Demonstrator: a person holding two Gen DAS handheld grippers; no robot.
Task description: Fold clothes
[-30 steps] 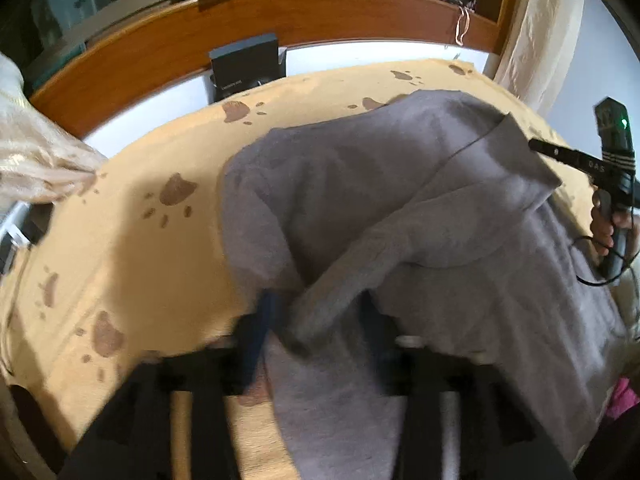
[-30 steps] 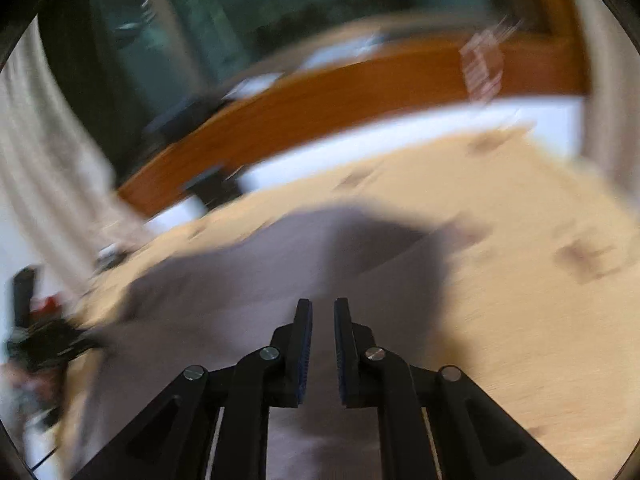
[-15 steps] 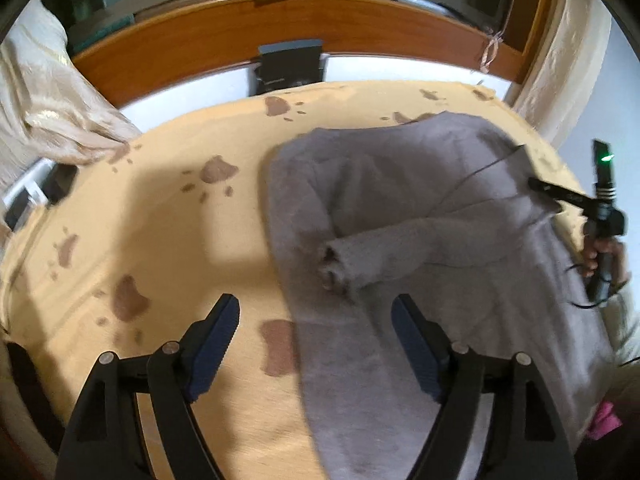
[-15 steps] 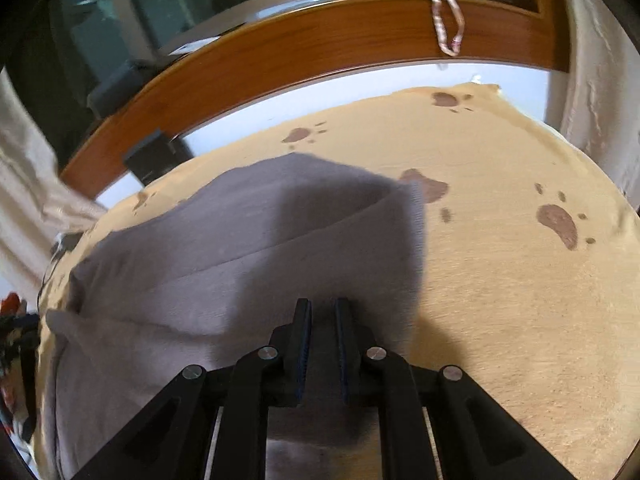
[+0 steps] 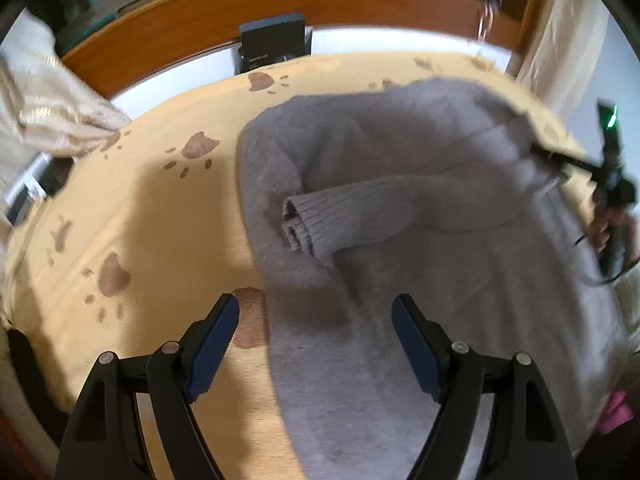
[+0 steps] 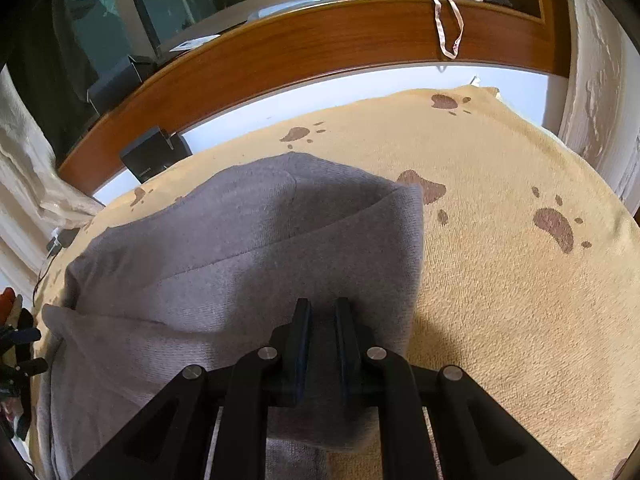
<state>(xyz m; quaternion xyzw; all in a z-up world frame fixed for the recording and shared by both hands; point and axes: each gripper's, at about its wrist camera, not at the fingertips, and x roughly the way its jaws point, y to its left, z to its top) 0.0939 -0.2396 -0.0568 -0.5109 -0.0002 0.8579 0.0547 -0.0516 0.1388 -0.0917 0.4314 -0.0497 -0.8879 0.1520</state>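
Left tool (image 5: 316, 322) stands released above the grey sweater (image 5: 420, 240), its blue-padded jaws spread wide with nothing pinched between them; they have just been opening, and the sleeve (image 5: 360, 210) lies free on the garment ahead of the tips. That sleeve is folded across the body of the sweater, its ribbed cuff (image 5: 298, 224) pointing toward the left edge of the garment. Right tool (image 6: 322, 336) is clenched on a fold of the same sweater (image 6: 248, 248), the two jaws close together with grey knit bunched between and below them. In the left wrist view the right tool (image 5: 560, 162) shows at the far right edge, gripped by a hand (image 5: 608, 228), with its tips at the sweater's right side. The sweater lies spread on a tan blanket (image 6: 500, 280) printed with brown paw marks, its far corner doubled over near the middle of the blanket. Behind the blanket runs a curved wooden headboard (image 6: 320, 44), with a small dark box (image 6: 150, 156) propped against it and a pale curtain (image 5: 52, 112) at the left.
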